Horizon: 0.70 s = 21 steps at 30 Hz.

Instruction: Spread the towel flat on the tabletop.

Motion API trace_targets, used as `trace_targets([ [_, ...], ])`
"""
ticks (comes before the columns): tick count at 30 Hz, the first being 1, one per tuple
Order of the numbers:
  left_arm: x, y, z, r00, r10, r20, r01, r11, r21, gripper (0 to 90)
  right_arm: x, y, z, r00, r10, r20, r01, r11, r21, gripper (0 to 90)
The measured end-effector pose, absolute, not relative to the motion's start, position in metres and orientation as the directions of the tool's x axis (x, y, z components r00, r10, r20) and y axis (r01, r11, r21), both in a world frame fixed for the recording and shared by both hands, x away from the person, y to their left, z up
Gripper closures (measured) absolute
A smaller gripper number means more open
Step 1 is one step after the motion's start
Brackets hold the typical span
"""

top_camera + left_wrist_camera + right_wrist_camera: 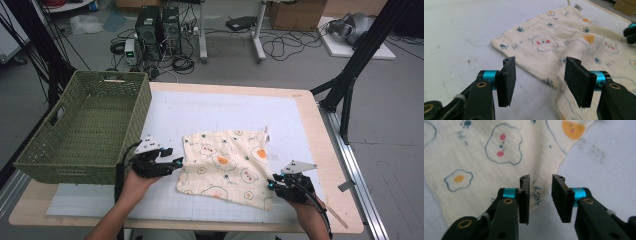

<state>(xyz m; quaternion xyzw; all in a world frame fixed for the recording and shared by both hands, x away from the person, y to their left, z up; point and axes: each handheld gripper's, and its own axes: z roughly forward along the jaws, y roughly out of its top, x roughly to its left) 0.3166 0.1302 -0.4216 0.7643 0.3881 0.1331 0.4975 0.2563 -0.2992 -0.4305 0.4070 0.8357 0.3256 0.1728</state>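
High view shows the cloth (pixel 225 162) flat on the table between both hands, left gripper (pixel 172 162) spread at its left edge, right gripper (pixel 272 184) parted over its near right corner, neither pinching.

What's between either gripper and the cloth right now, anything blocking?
Nothing visible. The cream printed cloth lies flat on the white gridded mat. The left gripper sits at its left edge and the right gripper at its near right corner, both with open jaws. The green woven basket stands off to the left.

Grey floor (pixel 390 145), tangled cables (pixel 280 47)
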Motion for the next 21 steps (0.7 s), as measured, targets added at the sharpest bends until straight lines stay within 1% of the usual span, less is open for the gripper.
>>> trace_targets([
  [2,0.332,0.122,-0.425,0.631,0.759,-0.161,0.463,-0.201,0.863,42.9,0.257,-0.301,-0.428,-0.588,0.808,-0.028,0.546,0.423,0.723,50.3],
  [4,0.343,0.117,-0.428,0.608,0.780,-0.152,0.472,-0.201,0.858,42.9,0.258,-0.302,-0.426,-0.575,0.818,-0.025,0.524,0.391,0.757,42.4],
  [6,0.355,0.111,-0.430,0.596,0.793,-0.128,0.476,-0.219,0.852,42.9,0.258,-0.303,-0.426,-0.559,0.828,-0.031,0.515,0.376,0.771,37.0],
  [10,0.374,0.104,-0.435,0.565,0.816,-0.118,0.503,-0.227,0.834,44.0,0.261,-0.304,-0.428,-0.554,0.833,-0.022,0.519,0.365,0.773,35.0],
  [11,0.378,0.102,-0.437,0.551,0.827,-0.112,0.496,-0.216,0.841,44.4,0.262,-0.304,-0.429,-0.555,0.831,-0.019,0.517,0.363,0.775,34.7],
  [14,0.389,0.098,-0.445,0.524,0.845,-0.107,0.539,-0.232,0.809,44.8,0.263,-0.303,-0.428,-0.556,0.831,-0.015,0.515,0.359,0.778,34.6],
  [17,0.394,0.089,-0.452,0.549,0.833,-0.074,0.544,-0.288,0.788,44.0,0.264,-0.303,-0.429,-0.563,0.826,-0.015,0.516,0.365,0.775,34.6],
  [18,0.393,0.086,-0.451,0.560,0.827,-0.054,0.530,-0.307,0.790,41.5,0.265,-0.304,-0.429,-0.567,0.823,-0.016,0.514,0.369,0.774,34.5],
  [19,0.394,0.084,-0.451,0.579,0.814,-0.050,0.521,-0.322,0.791,43.3,0.265,-0.304,-0.430,-0.570,0.821,-0.011,0.517,0.369,0.772,34.4],
  [21,0.392,0.082,-0.451,0.587,0.809,-0.025,0.508,-0.343,0.790,44.3,0.266,-0.304,-0.431,-0.574,0.819,-0.011,0.515,0.372,0.772,34.1],
])
